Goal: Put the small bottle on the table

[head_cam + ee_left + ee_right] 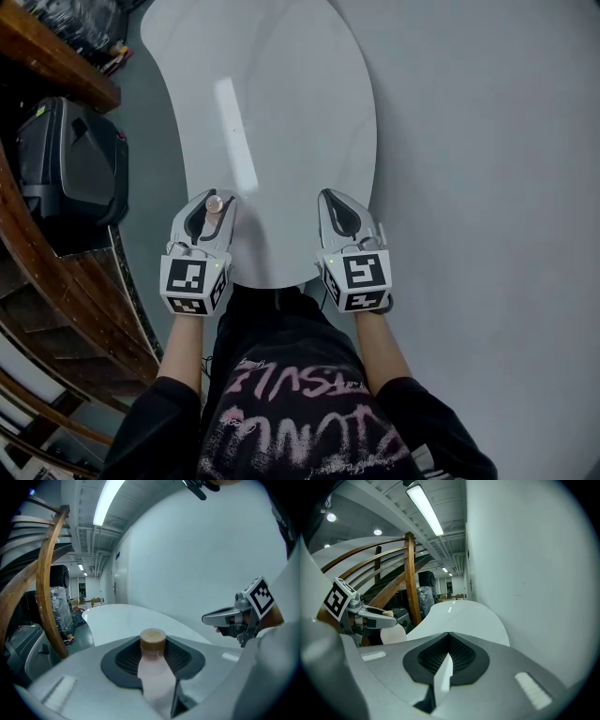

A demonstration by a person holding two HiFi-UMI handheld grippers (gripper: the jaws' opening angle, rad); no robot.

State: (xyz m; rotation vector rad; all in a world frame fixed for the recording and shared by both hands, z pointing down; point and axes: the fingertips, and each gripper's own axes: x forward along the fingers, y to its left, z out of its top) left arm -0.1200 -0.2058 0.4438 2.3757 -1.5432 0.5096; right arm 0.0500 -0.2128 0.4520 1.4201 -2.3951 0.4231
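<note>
small bottle (pixel 153 665), pale pink with a brown cap, stands upright between the jaws of my left gripper (pixel 210 208), which pinch its body. in the head view its cap shows between those jaws, over the near left edge of the white desk (pixel 281 112). in the left gripper view the desk top lies ahead and lower, so i judge the bottle is held in the air and not yet resting on anything. my right gripper (pixel 336 204) hovers over the desk's near right edge, its jaws pressed together with nothing between them.

the step in hand, as i read it, is the set-down: the bottle is gripped and only the placing is left. the next move calls for bringing the left gripper further in over the bare desk, lowering it with the bottle upright until the base meets the surface, then spreading the jaws and drawing back cleanly. the bottle looks narrow enough to tip.
</note>
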